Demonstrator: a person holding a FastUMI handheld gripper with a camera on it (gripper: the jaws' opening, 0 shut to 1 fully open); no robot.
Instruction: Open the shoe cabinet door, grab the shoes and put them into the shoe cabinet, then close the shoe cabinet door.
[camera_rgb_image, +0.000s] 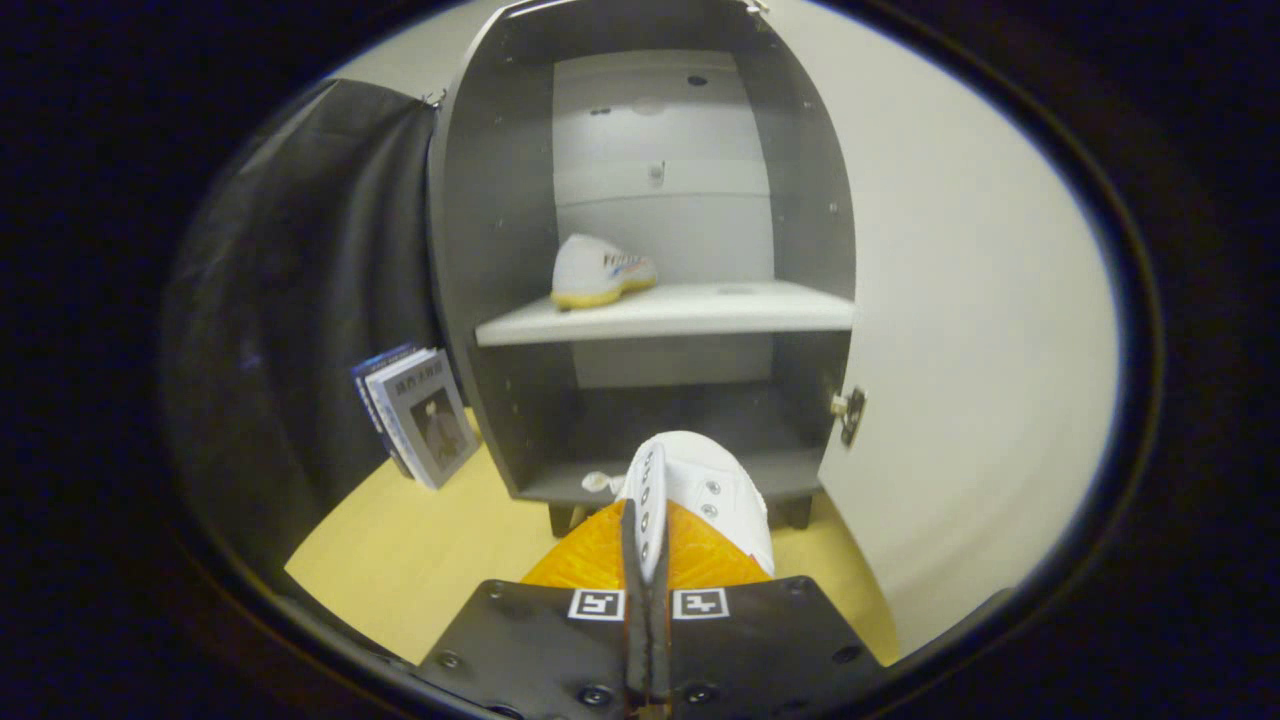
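Note:
The grey shoe cabinet (500, 240) stands straight ahead with its white door (960, 330) swung open to the right. One white shoe with a yellow sole (600, 272) rests on the left part of the white middle shelf (700, 312). My gripper (646, 545) is shut on a second white shoe (705, 490), both fingers pinching its eyelet edge. That shoe hangs just ahead of the fingers, in front of the cabinet's lower compartment (680, 420).
Several books (420, 415) lean against the black cloth wall (300, 290) left of the cabinet. The floor (420, 550) is pale yellow wood. A hinge (850, 412) sticks out from the door's inner edge beside the lower compartment.

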